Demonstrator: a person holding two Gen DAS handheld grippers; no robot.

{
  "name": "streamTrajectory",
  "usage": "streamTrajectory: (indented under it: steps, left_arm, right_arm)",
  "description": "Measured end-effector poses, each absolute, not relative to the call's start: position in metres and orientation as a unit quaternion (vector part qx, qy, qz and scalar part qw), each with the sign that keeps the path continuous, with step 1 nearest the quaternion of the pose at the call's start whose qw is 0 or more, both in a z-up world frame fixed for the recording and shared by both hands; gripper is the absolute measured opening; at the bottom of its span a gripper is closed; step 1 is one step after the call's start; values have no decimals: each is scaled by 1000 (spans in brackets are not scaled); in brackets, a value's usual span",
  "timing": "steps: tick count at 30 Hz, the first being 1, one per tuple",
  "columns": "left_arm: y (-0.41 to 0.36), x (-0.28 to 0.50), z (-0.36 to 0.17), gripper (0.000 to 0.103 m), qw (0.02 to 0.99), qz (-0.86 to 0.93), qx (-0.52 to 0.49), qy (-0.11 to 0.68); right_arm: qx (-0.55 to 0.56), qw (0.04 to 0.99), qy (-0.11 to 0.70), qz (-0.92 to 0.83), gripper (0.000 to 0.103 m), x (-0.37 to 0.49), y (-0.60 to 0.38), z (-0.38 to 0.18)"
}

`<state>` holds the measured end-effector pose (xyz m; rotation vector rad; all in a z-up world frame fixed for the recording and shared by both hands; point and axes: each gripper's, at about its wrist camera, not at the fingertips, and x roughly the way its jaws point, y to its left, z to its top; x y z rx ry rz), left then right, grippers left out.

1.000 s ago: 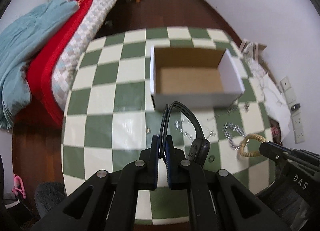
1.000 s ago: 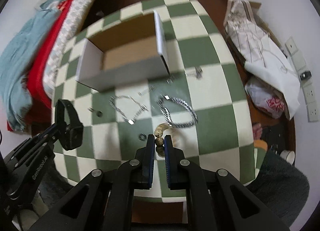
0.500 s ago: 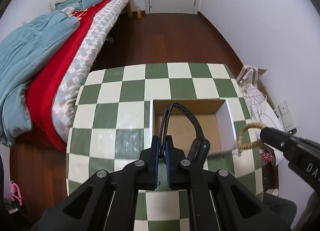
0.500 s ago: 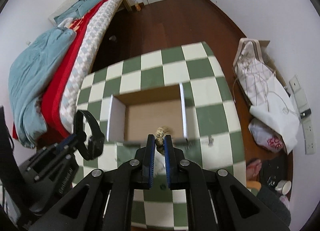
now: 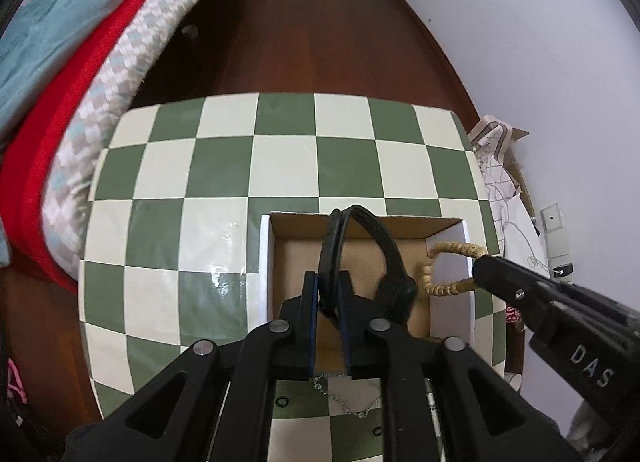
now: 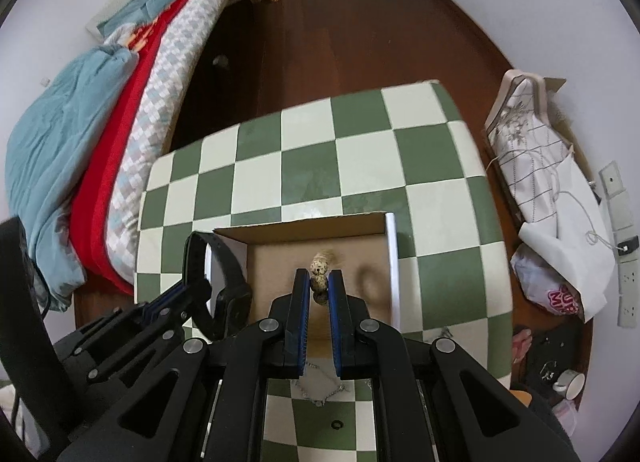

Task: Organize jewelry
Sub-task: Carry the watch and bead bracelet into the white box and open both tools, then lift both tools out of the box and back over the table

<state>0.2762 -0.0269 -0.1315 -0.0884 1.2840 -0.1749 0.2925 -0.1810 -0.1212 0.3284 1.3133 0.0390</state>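
Item, left gripper (image 5: 328, 302): my jaws are pinched nearly together on the strap of a black wristband (image 5: 360, 254), whose loop stands up above the fingertips with its bulky module hanging to the right. Item, right gripper (image 6: 319, 288): jaws closed to a narrow gap on a beaded bracelet (image 6: 320, 274), speckled beads held between the blue pads; from the left view its tan ring (image 5: 448, 268) hangs free off my tips. Change noted: a second ago both pieces were low over the loose jewelry on the checkered table (image 5: 200, 181); I have since carried them up and forward, so both now hang over the open cardboard box (image 6: 316, 258). I judge release is all that remains for these two. Remaining stock: a thin chain (image 5: 346, 402) and small rings on the table near me.
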Motion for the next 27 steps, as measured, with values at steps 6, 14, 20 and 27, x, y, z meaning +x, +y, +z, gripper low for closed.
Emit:
streamTrajectory:
  steps: [6, 14, 20, 27]
  left_arm:
    - [-23, 284, -130, 53, 803, -68, -32, 591]
    - [3, 271, -128, 103, 828, -1, -6, 560]
    - [15, 249, -125, 103, 848, 26, 6, 529]
    - [16, 217, -106, 103, 872, 44, 35, 485]
  right_arm:
    - [133, 766, 629, 6, 29, 301, -186, -135]
    - [70, 774, 629, -27, 90, 283, -186, -134]
    - [13, 779, 626, -40, 101, 258, -174, -148]
    - [15, 796, 603, -51, 101, 231, -167, -142]
